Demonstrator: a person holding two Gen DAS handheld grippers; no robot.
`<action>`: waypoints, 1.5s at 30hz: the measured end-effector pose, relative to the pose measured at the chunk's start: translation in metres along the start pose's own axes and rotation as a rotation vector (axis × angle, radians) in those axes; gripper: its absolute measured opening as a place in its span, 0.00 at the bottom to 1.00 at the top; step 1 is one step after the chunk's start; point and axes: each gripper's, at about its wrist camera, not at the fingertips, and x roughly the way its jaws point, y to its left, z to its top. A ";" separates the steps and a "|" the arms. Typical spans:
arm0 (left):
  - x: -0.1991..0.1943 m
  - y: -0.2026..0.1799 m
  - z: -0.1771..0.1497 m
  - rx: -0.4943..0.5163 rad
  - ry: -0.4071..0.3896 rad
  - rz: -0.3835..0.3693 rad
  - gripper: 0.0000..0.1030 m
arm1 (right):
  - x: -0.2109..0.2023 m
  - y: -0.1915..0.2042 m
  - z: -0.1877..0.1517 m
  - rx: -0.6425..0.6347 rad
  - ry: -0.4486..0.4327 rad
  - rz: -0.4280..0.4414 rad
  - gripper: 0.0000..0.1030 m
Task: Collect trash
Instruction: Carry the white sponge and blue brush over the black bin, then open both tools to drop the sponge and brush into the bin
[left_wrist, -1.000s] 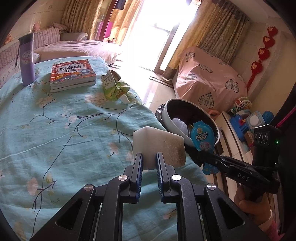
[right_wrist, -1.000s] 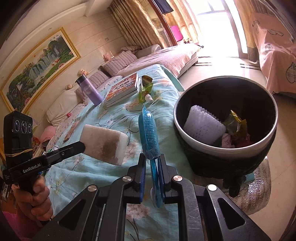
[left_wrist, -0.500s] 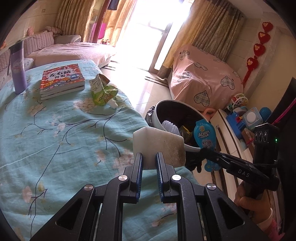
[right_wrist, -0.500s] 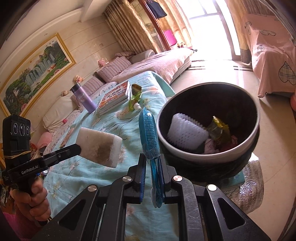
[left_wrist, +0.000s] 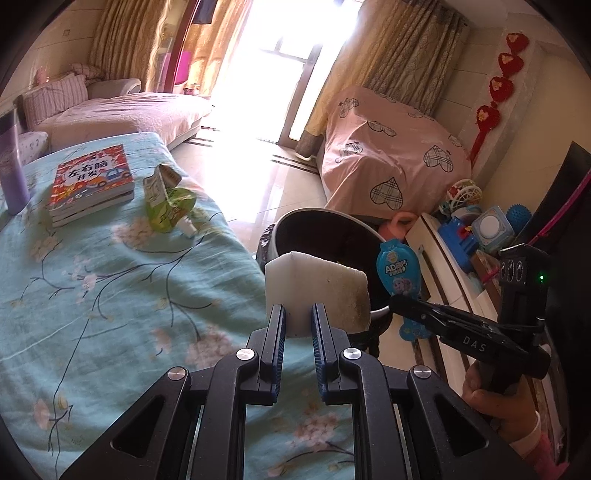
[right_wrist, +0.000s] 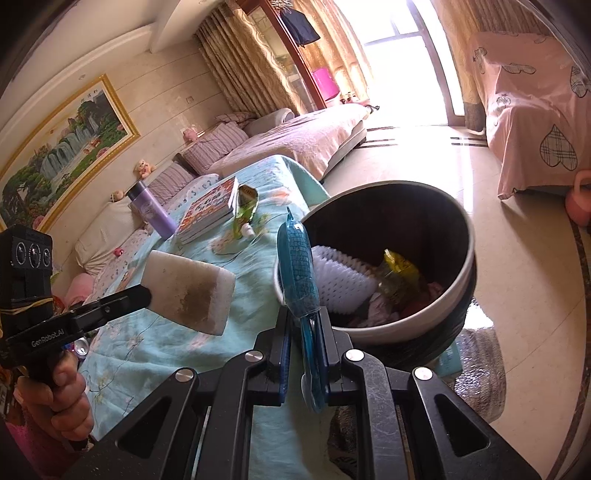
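Note:
My left gripper (left_wrist: 298, 314) is shut on a dirty white sponge block (left_wrist: 317, 291), held over the table's right edge just short of the trash bin (left_wrist: 295, 221). In the right wrist view the sponge (right_wrist: 188, 288) hangs left of the bin (right_wrist: 436, 317). My right gripper (right_wrist: 304, 325) is shut on a flat blue packet (right_wrist: 299, 266), upright at the bin's near rim; it also shows in the left wrist view (left_wrist: 399, 269). The bin holds a white brush (right_wrist: 340, 284) and a yellow wrapper (right_wrist: 400, 269). A green pouch (left_wrist: 166, 199) lies on the teal tablecloth (left_wrist: 92, 288).
A book stack (left_wrist: 88, 184) and a purple bottle (left_wrist: 11, 177) stand on the table's far side. A pink-covered seat (left_wrist: 391, 162) and toys (left_wrist: 476, 225) lie beyond the bin. A sofa (right_wrist: 295, 140) runs along the far wall.
Both grippers have moved toward the bin with their loads; the bin now looms larger and nearer in the right wrist view. The sponge and packet stay gripped.

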 end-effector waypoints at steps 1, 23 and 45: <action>0.002 -0.001 0.001 0.002 0.000 -0.001 0.12 | 0.000 -0.001 0.001 0.000 0.000 -0.003 0.12; 0.053 -0.021 0.037 0.017 0.014 -0.017 0.12 | 0.013 -0.034 0.035 0.013 0.019 -0.077 0.12; 0.105 -0.035 0.054 0.014 0.078 0.022 0.12 | 0.046 -0.055 0.052 0.035 0.090 -0.116 0.12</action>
